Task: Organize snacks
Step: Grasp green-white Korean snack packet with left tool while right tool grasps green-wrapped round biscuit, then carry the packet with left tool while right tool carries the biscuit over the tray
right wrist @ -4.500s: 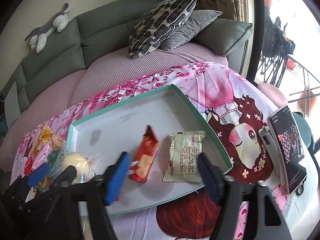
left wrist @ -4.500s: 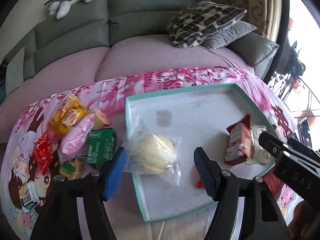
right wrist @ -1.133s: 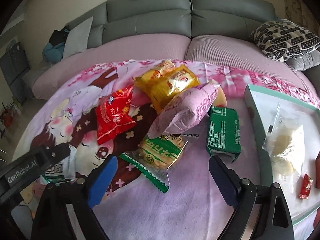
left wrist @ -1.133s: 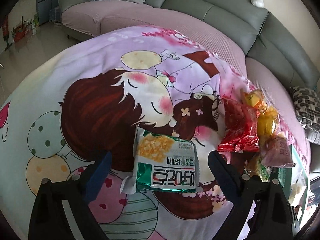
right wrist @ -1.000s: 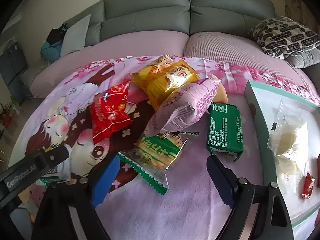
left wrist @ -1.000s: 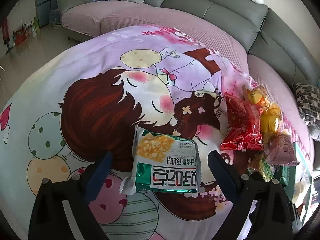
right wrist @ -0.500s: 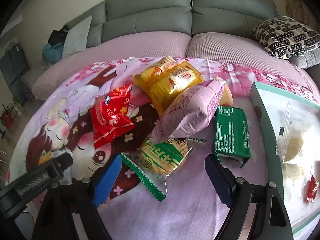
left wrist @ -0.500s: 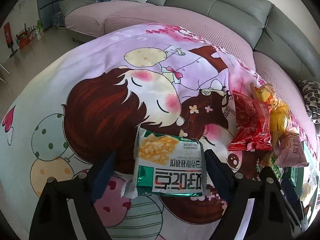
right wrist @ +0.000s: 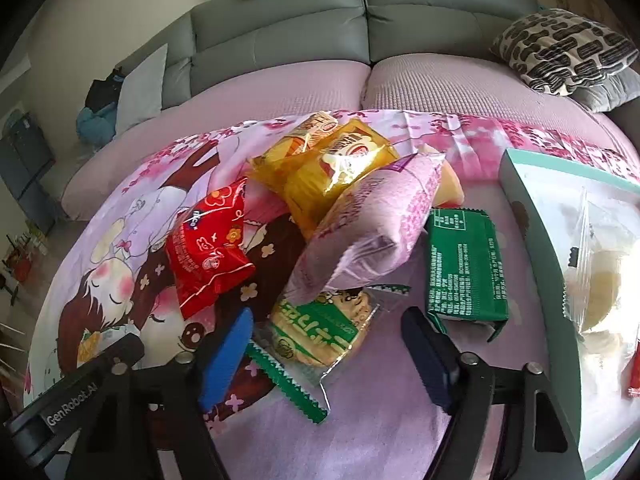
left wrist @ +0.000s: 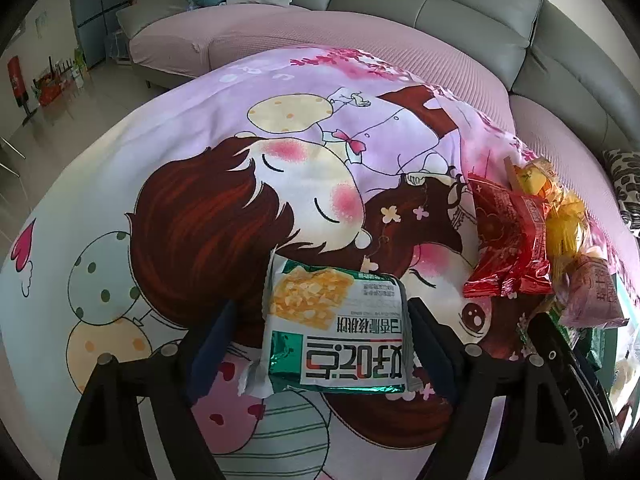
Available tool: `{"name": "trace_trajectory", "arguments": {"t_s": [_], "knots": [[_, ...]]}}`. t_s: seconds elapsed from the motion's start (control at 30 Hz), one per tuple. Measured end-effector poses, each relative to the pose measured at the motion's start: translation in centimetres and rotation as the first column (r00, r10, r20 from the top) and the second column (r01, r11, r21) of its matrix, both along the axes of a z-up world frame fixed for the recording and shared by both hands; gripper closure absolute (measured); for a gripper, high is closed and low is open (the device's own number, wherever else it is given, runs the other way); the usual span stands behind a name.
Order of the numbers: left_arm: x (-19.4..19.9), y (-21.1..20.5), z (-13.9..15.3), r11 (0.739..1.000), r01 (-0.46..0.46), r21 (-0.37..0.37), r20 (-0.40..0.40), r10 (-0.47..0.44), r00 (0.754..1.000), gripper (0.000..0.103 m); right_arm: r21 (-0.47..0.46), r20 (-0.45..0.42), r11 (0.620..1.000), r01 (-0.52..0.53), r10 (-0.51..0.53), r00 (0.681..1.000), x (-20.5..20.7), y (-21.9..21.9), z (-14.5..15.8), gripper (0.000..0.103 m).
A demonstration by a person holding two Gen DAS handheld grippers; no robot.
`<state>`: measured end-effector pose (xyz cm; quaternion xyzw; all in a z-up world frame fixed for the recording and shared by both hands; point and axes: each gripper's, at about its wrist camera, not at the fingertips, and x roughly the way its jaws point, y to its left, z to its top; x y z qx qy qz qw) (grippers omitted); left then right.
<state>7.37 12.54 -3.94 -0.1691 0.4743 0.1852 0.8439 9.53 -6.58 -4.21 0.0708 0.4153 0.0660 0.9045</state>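
- a green-and-white cracker packet (left wrist: 338,332) is lying flat on the cartoon-print cloth (left wrist: 168,184), lower centre of the left wrist view.
- the left gripper (left wrist: 320,344) is closing around it; the right pad appears to be at the packet's edge, the left pad is standing just clear.
- the right gripper (right wrist: 326,354) is closing, its pads standing either side of a clear green-edged biscuit packet (right wrist: 320,334) without touching.
- a pink bag (right wrist: 368,236) is overlapping that packet; a red packet (right wrist: 208,240), yellow packets (right wrist: 328,164) and a dark green packet (right wrist: 464,264) are lying near.
- a teal-rimmed tray (right wrist: 516,196) is sitting at the right edge, holding a bagged bun (right wrist: 604,280).
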Motion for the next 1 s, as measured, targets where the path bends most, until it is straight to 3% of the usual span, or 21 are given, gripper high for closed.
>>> {"name": "trace_trajectory", "arguments": {"t_s": [0.33,1.0], "knots": [[-0.3,0.7,0.4,1.000,-0.018,-0.007,0.011,0.018,1.000,0.039,0.010,-0.003,1.000,-0.002,0.002,1.000,-0.1,-0.1,-0.1,0.049],[-0.9,1.2,1.1,0.999,-0.019,-0.050,0.054,0.021,0.998,0.044,0.006,-0.019,1.000,-0.028,0.028,0.999,-2.4,0.0,0.8,0.051]]}}
